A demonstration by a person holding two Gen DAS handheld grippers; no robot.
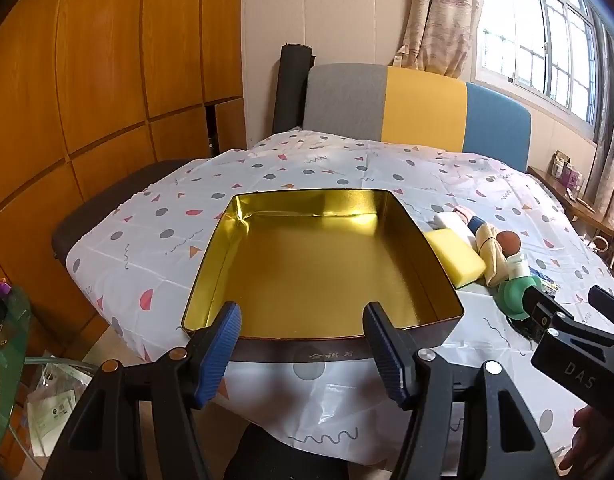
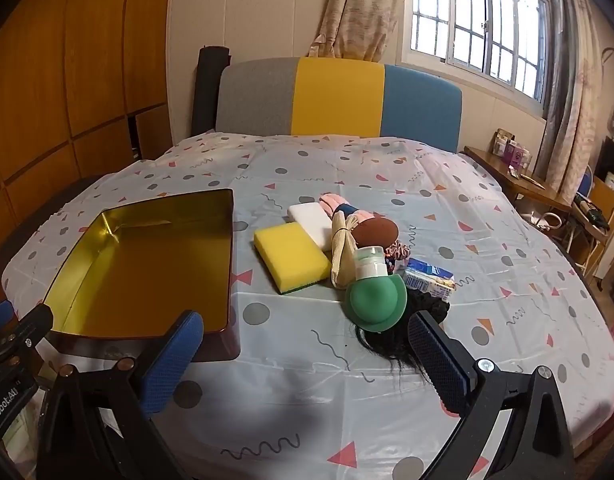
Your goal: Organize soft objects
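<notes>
While both grippers hang over the near edge of the table, neither grasps anything. The left gripper (image 1: 301,344) stands released, its blue pads apart, nothing between them, just before the near wall of the tin (image 1: 331,345). The tin is open, gold inside, holding nothing, and sits on the patterned cloth (image 1: 147,240). The right gripper (image 2: 307,356) is spread wide and likewise bare; its right pad (image 2: 437,356) lies close to a tuft of black hair (image 2: 387,346) that pokes out from under a green cap (image 2: 375,304). The soft things lie in a heap to the right of the tin, apart from it: a yellow sponge (image 2: 291,256) nearest the tin, a white sponge (image 2: 313,222) behind it and touching it, a pink glove (image 2: 335,202) further back, a tied cream bundle (image 2: 343,256), a brown ball (image 2: 377,232), a scrunchie (image 2: 399,250), and a small blue-and-white packet (image 2: 429,280) on the heap's right side. Beyond the table stands a grey, yellow and blue headboard (image 2: 339,96), with a window (image 2: 479,20) to its right.
</notes>
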